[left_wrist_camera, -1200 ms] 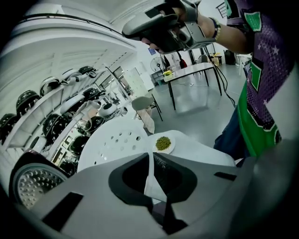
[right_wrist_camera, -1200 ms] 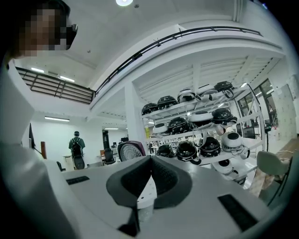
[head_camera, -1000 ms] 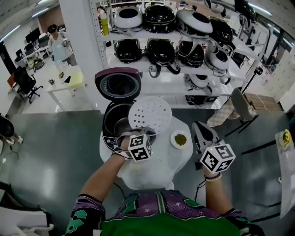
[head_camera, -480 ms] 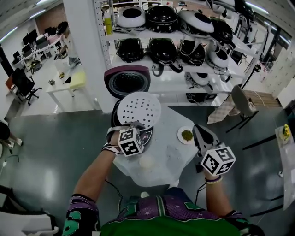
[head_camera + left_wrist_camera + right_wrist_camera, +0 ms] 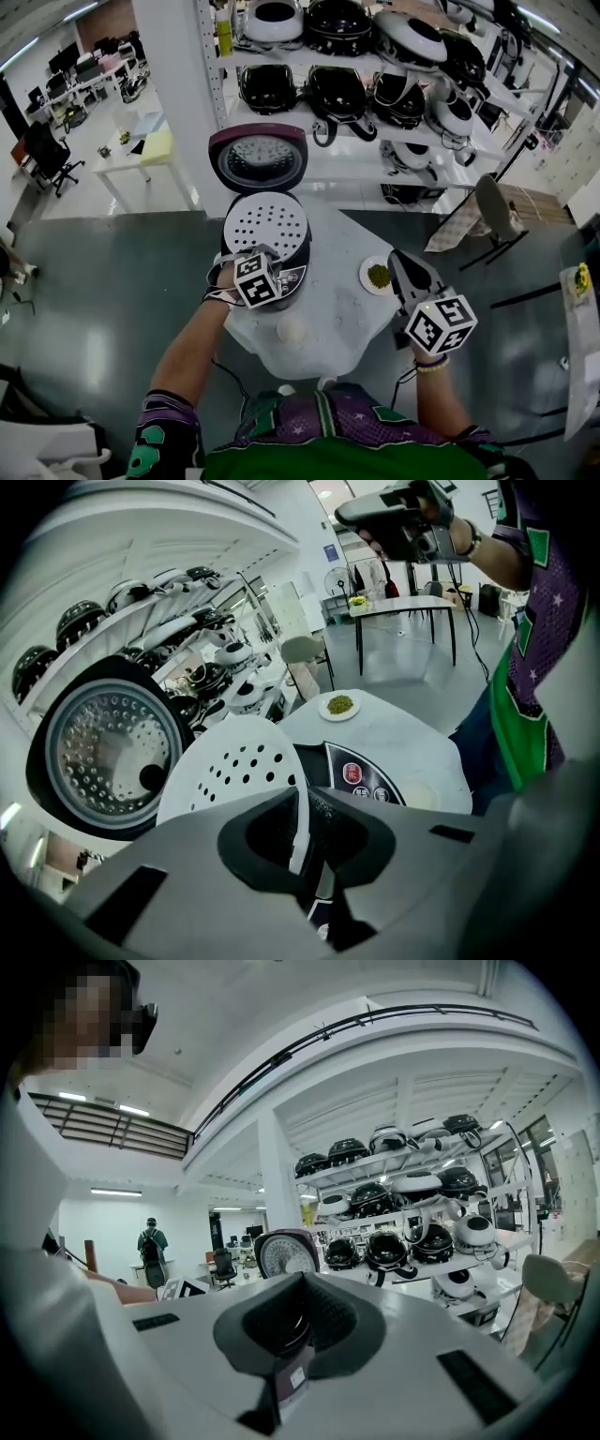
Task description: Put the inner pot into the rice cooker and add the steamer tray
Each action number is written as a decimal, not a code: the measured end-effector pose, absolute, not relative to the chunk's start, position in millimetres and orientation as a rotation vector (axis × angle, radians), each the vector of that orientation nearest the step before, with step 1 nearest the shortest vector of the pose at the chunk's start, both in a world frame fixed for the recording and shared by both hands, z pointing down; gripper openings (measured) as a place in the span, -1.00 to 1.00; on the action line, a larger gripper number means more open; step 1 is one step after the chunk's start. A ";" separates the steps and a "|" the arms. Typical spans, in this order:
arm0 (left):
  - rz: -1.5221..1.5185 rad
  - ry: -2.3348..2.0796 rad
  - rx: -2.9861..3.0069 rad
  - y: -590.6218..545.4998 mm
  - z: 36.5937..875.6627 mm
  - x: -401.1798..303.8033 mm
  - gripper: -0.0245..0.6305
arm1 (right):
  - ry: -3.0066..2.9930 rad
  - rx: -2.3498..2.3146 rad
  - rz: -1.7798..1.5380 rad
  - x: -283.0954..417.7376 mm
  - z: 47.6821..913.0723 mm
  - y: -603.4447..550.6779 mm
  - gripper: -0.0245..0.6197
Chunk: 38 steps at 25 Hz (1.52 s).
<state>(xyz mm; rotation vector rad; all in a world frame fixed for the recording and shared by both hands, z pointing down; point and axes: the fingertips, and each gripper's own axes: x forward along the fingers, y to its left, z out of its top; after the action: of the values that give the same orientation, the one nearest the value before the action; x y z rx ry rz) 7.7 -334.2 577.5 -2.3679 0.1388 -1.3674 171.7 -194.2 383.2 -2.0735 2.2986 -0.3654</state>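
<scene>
Showroom desk (image 5: 342, 323) | left hand-held gripper (image 5: 302, 841) pinches tray (image 5: 230, 761) rim over cooker (image 5: 366, 775) | looks light, stiff plastic | right hand-held gripper (image 5: 286, 1344) clenched, empty

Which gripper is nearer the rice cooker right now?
Left. The left gripper is at the rice cooker, holding the steamer tray; the right gripper is off to its right.

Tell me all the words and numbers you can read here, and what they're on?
Nothing reads clearly.
Rice cooker control panel: print on the buttons, too blurred to read.
Sticker between the jaws in the right gripper view: too small to read.
Marker cubes: black-and-white patterns, no words.
</scene>
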 end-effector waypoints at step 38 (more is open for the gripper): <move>-1.123 0.409 -3.041 -353.6 565.4 23.6 -0.52 | 2.371 -2.007 -0.440 191.0 401.8 -243.1 -0.90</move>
<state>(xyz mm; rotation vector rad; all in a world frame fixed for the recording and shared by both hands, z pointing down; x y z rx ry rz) 23.6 -353.6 565.4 -3.0410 0.4093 -1.1227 191.0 -243.1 401.8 -2.0073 2.3712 -0.4404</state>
